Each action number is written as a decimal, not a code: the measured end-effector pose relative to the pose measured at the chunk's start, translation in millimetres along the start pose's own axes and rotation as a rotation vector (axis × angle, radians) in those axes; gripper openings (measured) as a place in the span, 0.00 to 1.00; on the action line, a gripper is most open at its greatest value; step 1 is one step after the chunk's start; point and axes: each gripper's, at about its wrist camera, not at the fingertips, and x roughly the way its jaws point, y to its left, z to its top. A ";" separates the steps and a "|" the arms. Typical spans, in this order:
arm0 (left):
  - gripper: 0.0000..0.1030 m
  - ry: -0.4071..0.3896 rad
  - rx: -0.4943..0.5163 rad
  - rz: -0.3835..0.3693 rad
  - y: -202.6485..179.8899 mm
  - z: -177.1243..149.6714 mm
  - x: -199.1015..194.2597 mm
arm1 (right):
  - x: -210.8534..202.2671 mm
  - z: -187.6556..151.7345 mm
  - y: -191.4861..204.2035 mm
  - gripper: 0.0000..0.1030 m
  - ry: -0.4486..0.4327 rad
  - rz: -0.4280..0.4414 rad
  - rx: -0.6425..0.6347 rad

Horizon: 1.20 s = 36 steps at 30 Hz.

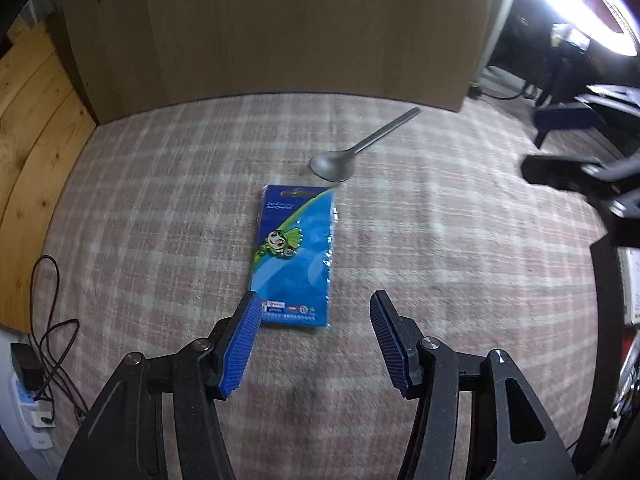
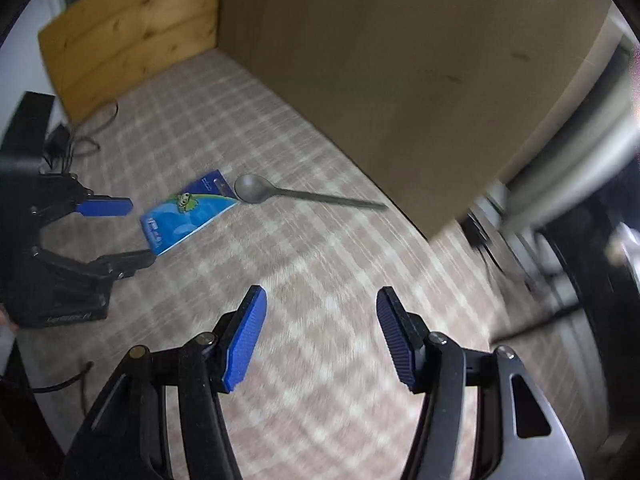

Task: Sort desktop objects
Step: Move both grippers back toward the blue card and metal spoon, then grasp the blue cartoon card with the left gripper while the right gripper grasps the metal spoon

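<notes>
Packet (image 1: 295,256), blue and flat, lay on the checked cloth (image 1: 440,248) just ahead of the left gripper (image 1: 314,306), its long axis running away toward the spoon (image 1: 352,154) touching its far end. Both grippers gaped empty; the right gripper (image 2: 320,300) hung well apart.

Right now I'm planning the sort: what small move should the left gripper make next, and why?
Probably ease the left gripper forward and down over the blue packet. It is open and empty, the packet's near edge lies just ahead between its fingers, and the spoon sits farther off.
</notes>
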 end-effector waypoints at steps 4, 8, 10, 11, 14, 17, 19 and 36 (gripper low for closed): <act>0.53 0.028 -0.001 0.007 0.5 4.7 18.5 | 34.5 30.6 7.2 0.55 0.027 0.044 -0.105; 0.53 0.056 -0.002 0.012 1.6 9.6 38.2 | 64.4 47.3 18.1 0.55 0.049 0.057 -0.221; 0.53 0.058 -0.004 0.011 2.8 11.4 43.1 | 76.8 52.8 19.6 0.55 0.066 0.057 -0.270; 0.53 0.056 -0.005 0.007 3.2 12.2 44.3 | 83.0 55.5 19.5 0.55 0.074 0.061 -0.289; 0.53 0.052 -0.005 0.000 4.1 16.8 47.3 | 98.8 64.1 17.3 0.55 0.093 0.081 -0.317; 0.53 0.049 -0.001 -0.003 6.2 21.3 48.8 | 110.2 71.9 19.1 0.55 0.111 0.102 -0.353; 0.53 0.049 0.009 0.000 6.5 23.0 50.1 | 117.1 76.0 23.2 0.58 0.119 0.087 -0.391; 0.60 0.053 0.011 0.012 24.9 68.2 73.7 | 122.0 64.1 5.8 0.65 0.299 0.187 -0.247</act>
